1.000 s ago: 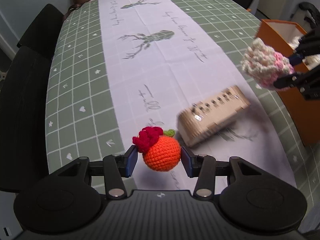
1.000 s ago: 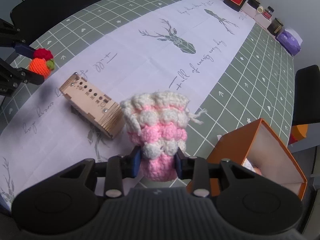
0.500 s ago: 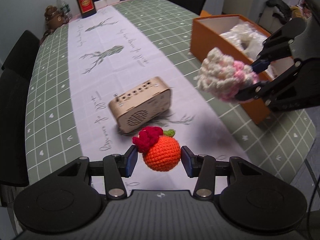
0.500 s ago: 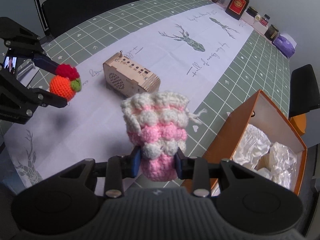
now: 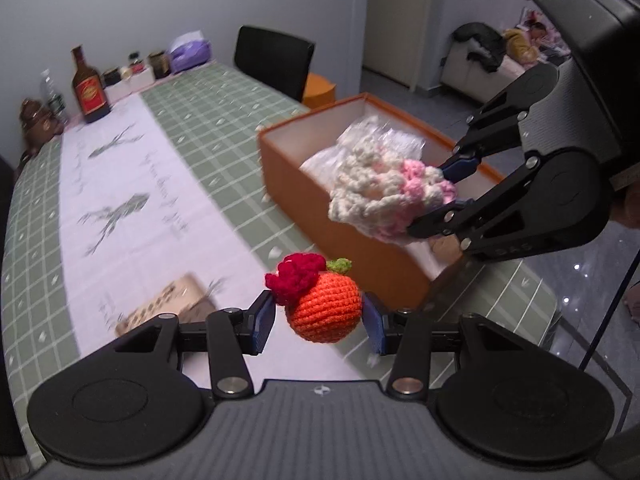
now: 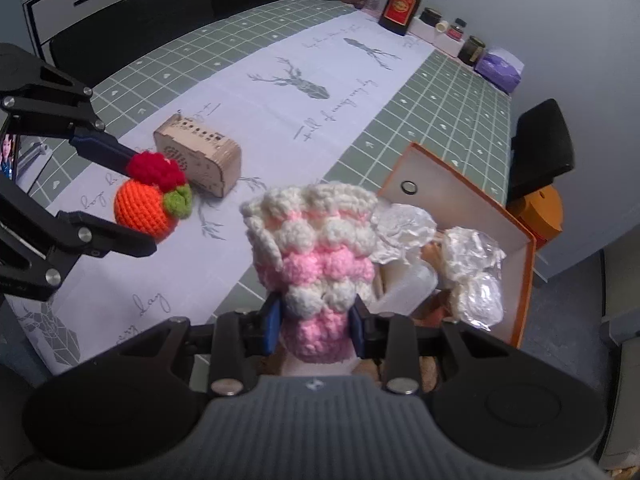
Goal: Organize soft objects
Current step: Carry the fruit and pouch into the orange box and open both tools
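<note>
My left gripper (image 5: 319,318) is shut on an orange crocheted ball (image 5: 325,307) with a red flower and green leaf, held above the table's near edge. The same ball (image 6: 146,208) shows at the left of the right wrist view. My right gripper (image 6: 315,322) is shut on a pink and white crocheted pouch (image 6: 316,256), held in the air at the near end of the orange box (image 6: 524,276). In the left wrist view the pouch (image 5: 384,196) hangs over the orange box (image 5: 352,216), which holds several plastic-wrapped soft items.
A wooden speaker box (image 6: 198,158) lies on the white deer-print runner (image 6: 280,92) over a green checked cloth (image 5: 224,120). A bottle (image 6: 401,2), jars and a purple pack stand at the table's far end. Black chairs (image 5: 274,60) surround the table.
Both grippers have risen and swung toward the orange box, carrying the ball and the pouch. The pouch has come from beside the box to over its near end.
</note>
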`<state>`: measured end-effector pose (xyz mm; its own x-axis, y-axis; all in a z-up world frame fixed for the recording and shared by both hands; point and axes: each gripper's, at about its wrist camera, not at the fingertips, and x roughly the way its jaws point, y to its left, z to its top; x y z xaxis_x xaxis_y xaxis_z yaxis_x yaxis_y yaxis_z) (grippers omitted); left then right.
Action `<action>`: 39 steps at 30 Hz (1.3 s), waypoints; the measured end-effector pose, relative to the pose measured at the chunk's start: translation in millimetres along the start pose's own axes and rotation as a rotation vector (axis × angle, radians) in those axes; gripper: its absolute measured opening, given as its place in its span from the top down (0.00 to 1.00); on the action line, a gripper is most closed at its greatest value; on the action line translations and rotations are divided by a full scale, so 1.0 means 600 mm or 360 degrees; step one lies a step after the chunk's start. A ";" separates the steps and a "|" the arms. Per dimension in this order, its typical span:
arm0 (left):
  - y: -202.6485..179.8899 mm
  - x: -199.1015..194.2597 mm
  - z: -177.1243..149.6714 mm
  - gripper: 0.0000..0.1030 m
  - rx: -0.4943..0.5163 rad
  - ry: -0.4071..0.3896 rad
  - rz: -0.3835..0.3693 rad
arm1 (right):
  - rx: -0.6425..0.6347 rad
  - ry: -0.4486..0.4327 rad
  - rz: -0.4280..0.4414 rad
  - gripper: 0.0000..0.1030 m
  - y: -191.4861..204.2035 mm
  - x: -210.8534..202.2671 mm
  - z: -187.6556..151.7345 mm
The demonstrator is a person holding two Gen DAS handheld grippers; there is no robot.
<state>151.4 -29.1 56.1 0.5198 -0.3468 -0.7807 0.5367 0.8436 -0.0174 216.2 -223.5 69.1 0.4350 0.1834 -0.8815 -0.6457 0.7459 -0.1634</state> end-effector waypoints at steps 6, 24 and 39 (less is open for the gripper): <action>-0.038 0.044 0.067 0.48 0.0055 -0.0085 -0.0182 | 0.0118 0.0030 -0.0090 0.67 -0.069 -0.010 -0.023; -0.121 0.269 0.130 0.48 0.0261 0.0302 -0.0312 | 0.0238 0.0395 -0.0080 0.66 -0.181 0.129 -0.093; -0.122 0.338 0.113 0.48 0.0301 0.0409 -0.0276 | 0.0235 0.0486 -0.0002 0.60 -0.191 0.189 -0.107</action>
<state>262.6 -189.1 -58.6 0.2392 -0.3432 -0.9083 0.7280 0.6824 -0.0661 299.2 -329.6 -40.6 0.2132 -0.0015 -0.9770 -0.5378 0.8347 -0.1187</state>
